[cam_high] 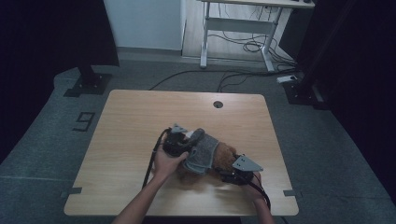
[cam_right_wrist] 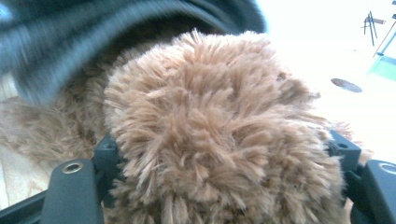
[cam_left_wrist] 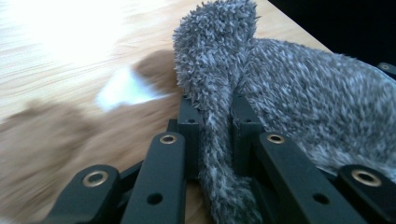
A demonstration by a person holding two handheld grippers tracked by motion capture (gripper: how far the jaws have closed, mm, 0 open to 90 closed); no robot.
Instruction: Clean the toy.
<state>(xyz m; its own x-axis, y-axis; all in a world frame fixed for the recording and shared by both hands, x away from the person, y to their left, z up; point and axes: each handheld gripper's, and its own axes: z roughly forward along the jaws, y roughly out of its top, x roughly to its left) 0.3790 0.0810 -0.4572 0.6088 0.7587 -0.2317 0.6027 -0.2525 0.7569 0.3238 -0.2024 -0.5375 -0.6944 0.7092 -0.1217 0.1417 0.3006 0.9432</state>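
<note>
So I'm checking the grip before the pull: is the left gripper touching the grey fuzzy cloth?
Touching. In the left gripper view, the left gripper has its jaws pinched shut on a fold of the grey fuzzy cloth.

Plush toy (cam_right_wrist: 219, 135): shaggy tan-brown fur. Fuzzy garment (cam_left_wrist: 317, 107): mottled grey flecked with white. Table (cam_high: 140, 116): pale wood grain. Both grippers' jaws black. Floor: dull grey.

**What the views keep back**

In the left gripper view the brown toy (cam_left_wrist: 42, 135) at nine o'clock is smeared by blur, as is a white patch (cam_left_wrist: 123, 88), perhaps a label. The grey garment (cam_left_wrist: 327, 107) runs off at three o'clock. In the right gripper view, fur (cam_right_wrist: 219, 140) hides the jaw tips; the garment at eleven o'clock is blurred.
</note>
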